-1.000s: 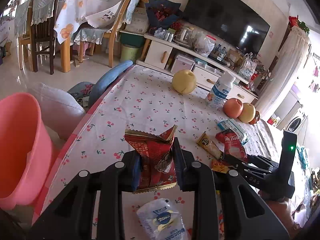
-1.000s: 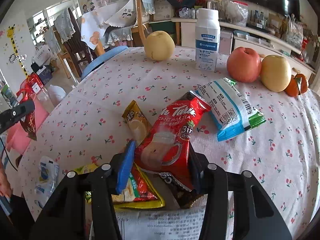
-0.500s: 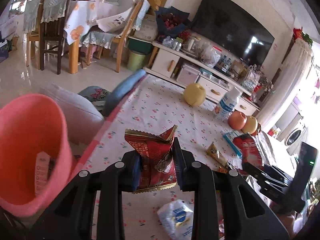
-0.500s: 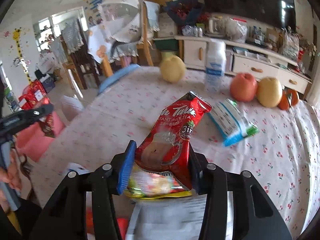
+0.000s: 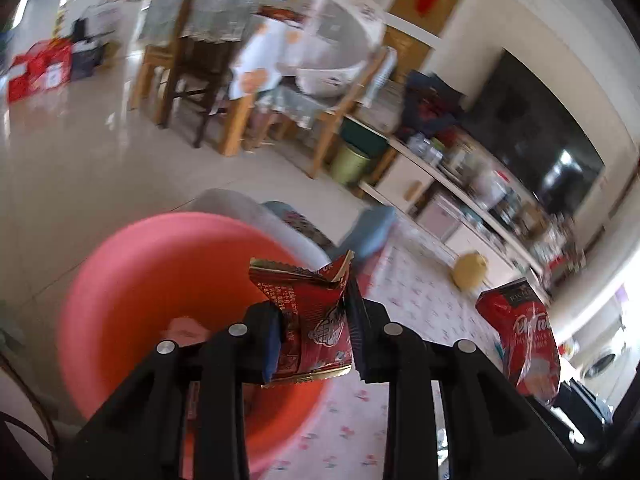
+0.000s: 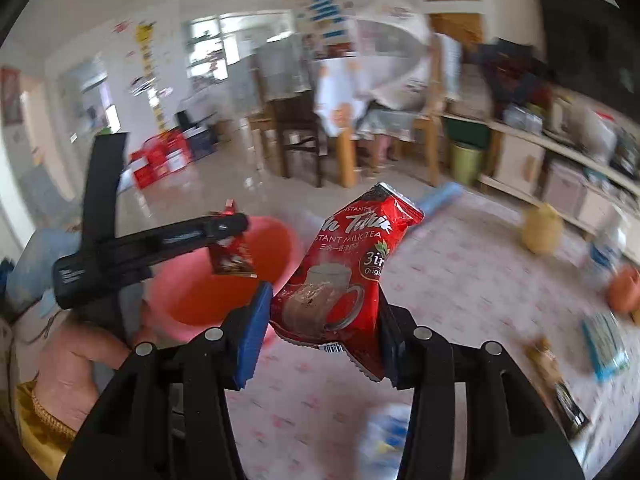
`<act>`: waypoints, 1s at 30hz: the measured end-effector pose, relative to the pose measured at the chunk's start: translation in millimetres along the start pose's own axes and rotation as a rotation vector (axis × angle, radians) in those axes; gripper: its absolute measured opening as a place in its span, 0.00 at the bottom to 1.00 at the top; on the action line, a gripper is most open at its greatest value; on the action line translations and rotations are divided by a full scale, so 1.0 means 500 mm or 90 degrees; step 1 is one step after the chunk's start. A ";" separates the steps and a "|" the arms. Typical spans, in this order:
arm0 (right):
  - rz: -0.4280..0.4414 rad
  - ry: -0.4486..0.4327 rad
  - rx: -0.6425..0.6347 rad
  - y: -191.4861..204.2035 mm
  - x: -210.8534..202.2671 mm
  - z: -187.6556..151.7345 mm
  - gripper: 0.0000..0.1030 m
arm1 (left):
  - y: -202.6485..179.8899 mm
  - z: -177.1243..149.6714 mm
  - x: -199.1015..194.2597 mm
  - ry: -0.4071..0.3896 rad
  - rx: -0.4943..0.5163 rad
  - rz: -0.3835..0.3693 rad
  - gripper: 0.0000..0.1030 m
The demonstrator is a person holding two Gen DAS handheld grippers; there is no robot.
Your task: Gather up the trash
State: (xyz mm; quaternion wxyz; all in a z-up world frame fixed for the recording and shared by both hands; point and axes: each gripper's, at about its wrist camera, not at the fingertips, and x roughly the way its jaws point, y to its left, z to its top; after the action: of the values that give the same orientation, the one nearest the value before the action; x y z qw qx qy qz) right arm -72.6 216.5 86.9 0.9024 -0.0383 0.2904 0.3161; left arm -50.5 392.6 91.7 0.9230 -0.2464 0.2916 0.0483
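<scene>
Both wrappers now over bin.

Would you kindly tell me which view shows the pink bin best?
The left wrist view: the pink bin fills the lower left, its opening and inside visible. The right wrist view shows it smaller, partly hidden behind the left gripper.
</scene>
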 end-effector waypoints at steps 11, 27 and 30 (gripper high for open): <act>0.081 0.059 -0.036 0.145 0.205 0.028 0.60 | 0.131 0.041 0.001 -0.009 -0.077 0.092 0.69; -0.068 0.035 -0.017 0.099 0.060 -0.089 0.87 | 0.023 0.009 -0.038 -0.147 0.060 0.034 0.90; -0.097 0.026 -0.022 0.086 0.023 -0.114 0.89 | -0.014 -0.005 -0.030 -0.134 0.096 0.003 0.90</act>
State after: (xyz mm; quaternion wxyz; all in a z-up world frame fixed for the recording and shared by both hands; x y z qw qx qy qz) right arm -119.5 242.5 38.2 0.9169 -0.0822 0.2994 0.2508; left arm -62.5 386.1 101.2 0.9643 -0.1688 0.1969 0.0540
